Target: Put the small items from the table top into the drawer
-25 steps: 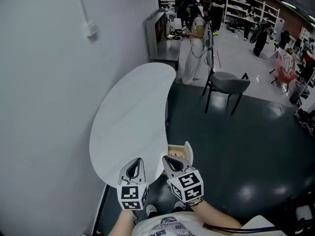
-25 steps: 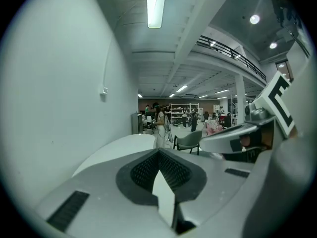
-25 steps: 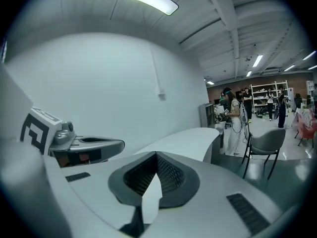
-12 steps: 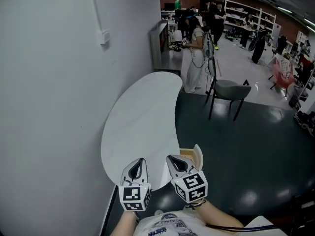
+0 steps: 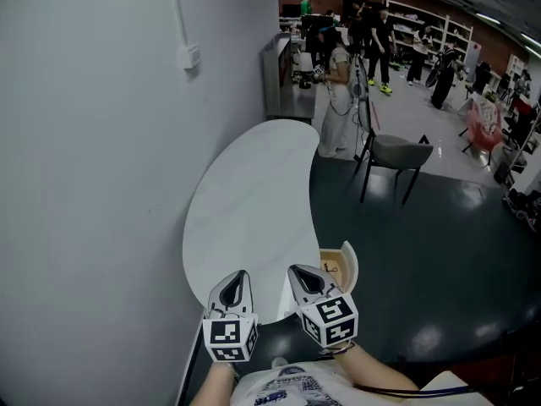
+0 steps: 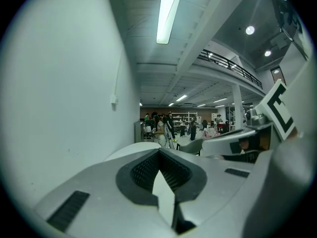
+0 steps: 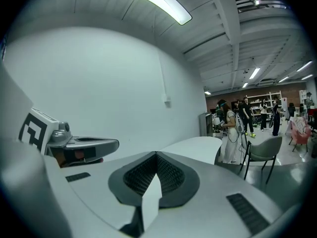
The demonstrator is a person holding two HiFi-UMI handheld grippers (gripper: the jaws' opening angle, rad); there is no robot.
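White against the dark floor (image 5: pixel 423 244): looking steeply down at a kidney-shaped table top (image 5: pixel 245 193), running from the middle of the head view toward the lower centre and curving beside the pale wall (image 5: pixel 93 184) that fills the left half.

Holding the left gripper (image 5: pixel 239 275) at the lower centre, just left of the right gripper (image 5: pixel 294 270), and aiming both up the frame, with tips overlapping the table's lower end in the picture. Pressing the left gripper's jaws together, dark ribbed pads meeting, with nothing between them. Pressing the right gripper's jaws fully together likewise, carrying nothing. Showing a black-and-white marker cube (image 5: pixel 230 338) at the back of each gripper, close to the bottom edge.

Seeing the drawer (image 5: pixel 338 265) standing pulled out at the table's lower right edge, just right of the right gripper's tip, and showing a tan inside. Finding its contents too small to tell.

Catching, toward the upper right, a grey chair (image 5: pixel 397 152) standing on the floor beyond the table's far end, a person (image 5: pixel 332 100) in pale clothes standing left of it, and shelving (image 5: pixel 431 15) far back. Noting a small wall box (image 5: pixel 193 56) high on the wall, above the table.

Looking along the left gripper's jaws, finding the right gripper at the right edge. Looking along the right gripper's jaws, finding the left gripper at the left edge and the table top at centre.
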